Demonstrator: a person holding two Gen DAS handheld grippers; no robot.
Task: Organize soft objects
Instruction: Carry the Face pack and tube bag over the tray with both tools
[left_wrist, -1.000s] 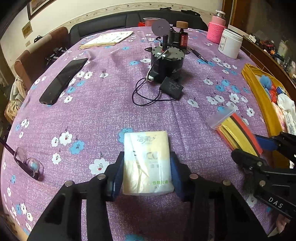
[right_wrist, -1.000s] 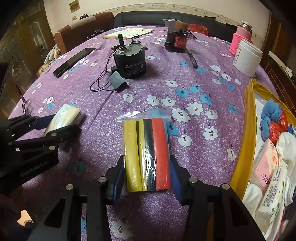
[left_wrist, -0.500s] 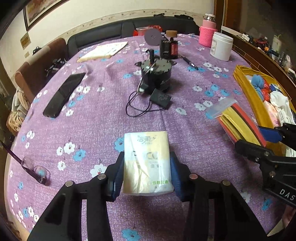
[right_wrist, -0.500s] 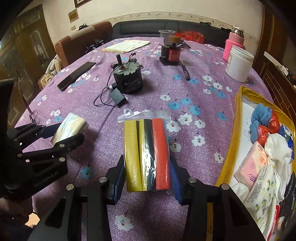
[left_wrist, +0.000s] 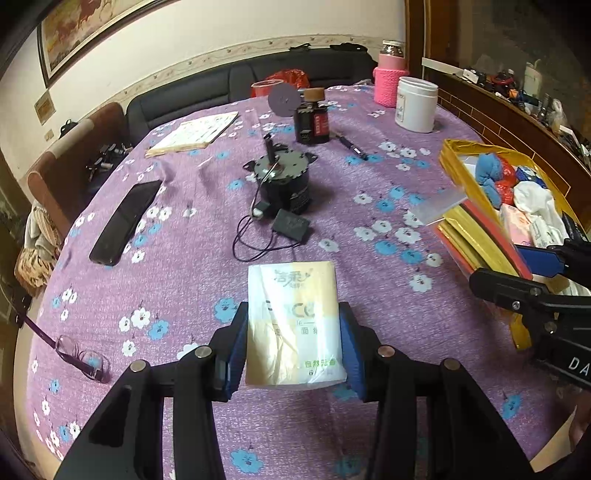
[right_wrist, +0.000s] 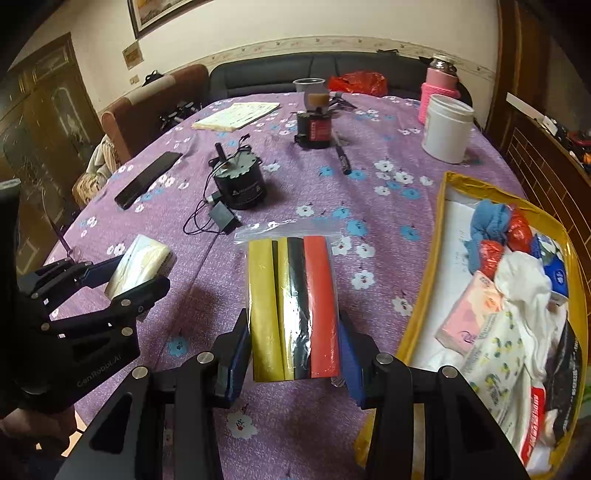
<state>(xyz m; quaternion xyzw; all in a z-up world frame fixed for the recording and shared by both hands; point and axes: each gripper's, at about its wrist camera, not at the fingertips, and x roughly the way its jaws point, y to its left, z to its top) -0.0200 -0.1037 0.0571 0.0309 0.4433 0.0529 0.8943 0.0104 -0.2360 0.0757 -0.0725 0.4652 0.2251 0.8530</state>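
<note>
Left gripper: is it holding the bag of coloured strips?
No, the left gripper is shut on the tissue pack; the right gripper holds the strip bag.

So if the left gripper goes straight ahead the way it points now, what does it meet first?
Probably the black adapter with its looped cable, then the black motor behind it. The left gripper holds the tissue pack above the table; its height is hard to judge, so it might pass over them.
</note>
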